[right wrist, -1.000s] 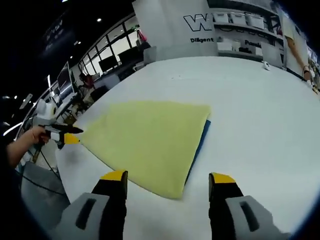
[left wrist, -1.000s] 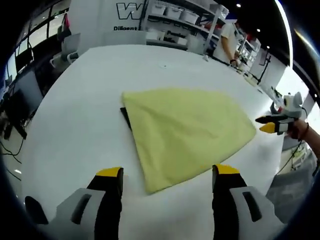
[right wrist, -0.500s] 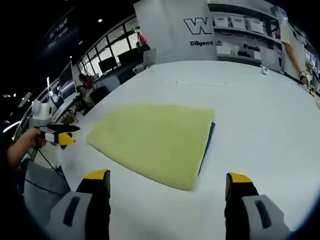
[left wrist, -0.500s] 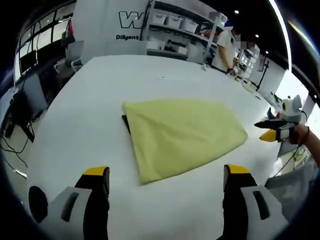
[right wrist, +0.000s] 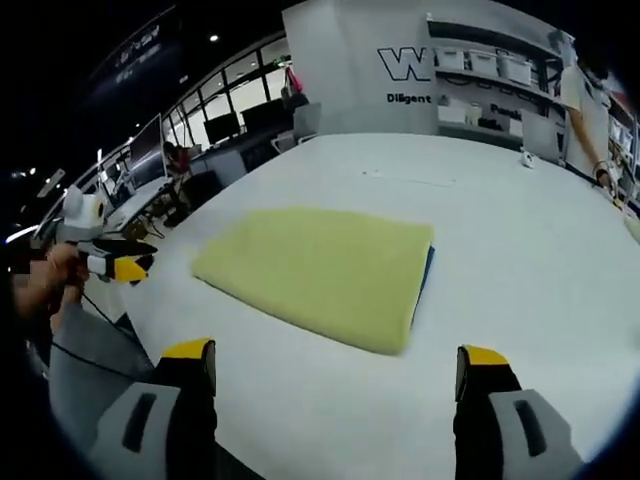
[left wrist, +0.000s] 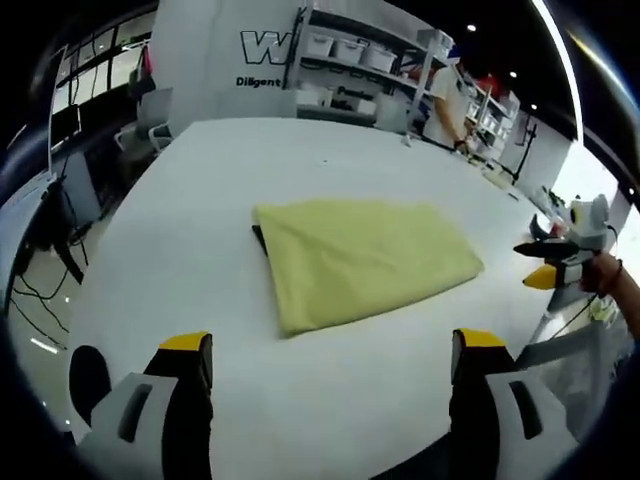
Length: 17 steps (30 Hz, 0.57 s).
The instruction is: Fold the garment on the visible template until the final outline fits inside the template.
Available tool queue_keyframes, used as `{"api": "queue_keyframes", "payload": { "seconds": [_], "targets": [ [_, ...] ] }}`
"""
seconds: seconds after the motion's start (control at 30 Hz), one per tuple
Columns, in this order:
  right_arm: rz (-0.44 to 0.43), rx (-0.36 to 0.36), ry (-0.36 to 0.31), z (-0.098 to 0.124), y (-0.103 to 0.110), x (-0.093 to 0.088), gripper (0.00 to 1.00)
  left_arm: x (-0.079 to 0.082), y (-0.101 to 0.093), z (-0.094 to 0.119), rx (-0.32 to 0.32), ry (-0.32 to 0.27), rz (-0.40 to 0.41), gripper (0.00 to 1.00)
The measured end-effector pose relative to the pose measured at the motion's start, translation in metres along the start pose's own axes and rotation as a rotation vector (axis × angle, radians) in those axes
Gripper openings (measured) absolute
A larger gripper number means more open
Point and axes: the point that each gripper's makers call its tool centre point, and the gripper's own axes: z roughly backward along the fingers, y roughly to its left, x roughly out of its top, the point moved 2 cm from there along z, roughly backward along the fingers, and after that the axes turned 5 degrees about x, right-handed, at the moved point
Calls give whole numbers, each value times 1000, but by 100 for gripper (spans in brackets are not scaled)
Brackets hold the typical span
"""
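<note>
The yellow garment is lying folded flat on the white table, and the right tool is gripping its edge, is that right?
Not quite. The yellow garment does lie folded flat on the white table, but the right tool is open and clear of it, as the right gripper view shows.

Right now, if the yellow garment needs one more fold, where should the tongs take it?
Probably the near corner of the yellow garment, approached low from the table edge nearest the right tongs. It lies flat on the white table, so only edges offer a pinch.
</note>
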Motion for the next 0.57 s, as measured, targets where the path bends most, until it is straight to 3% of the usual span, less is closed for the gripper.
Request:
{"api": "queue_keyframes", "payload": {
  "seconds": [0.33, 0.57],
  "targets": [
    [-23, -14, -9, 17, 10, -16, 99, -6, -1, 18, 12, -36, 23, 97],
    [-30, -29, -10, 24, 7, -21, 96, -10, -3, 20, 10, -32, 29, 97]
  ]
}}
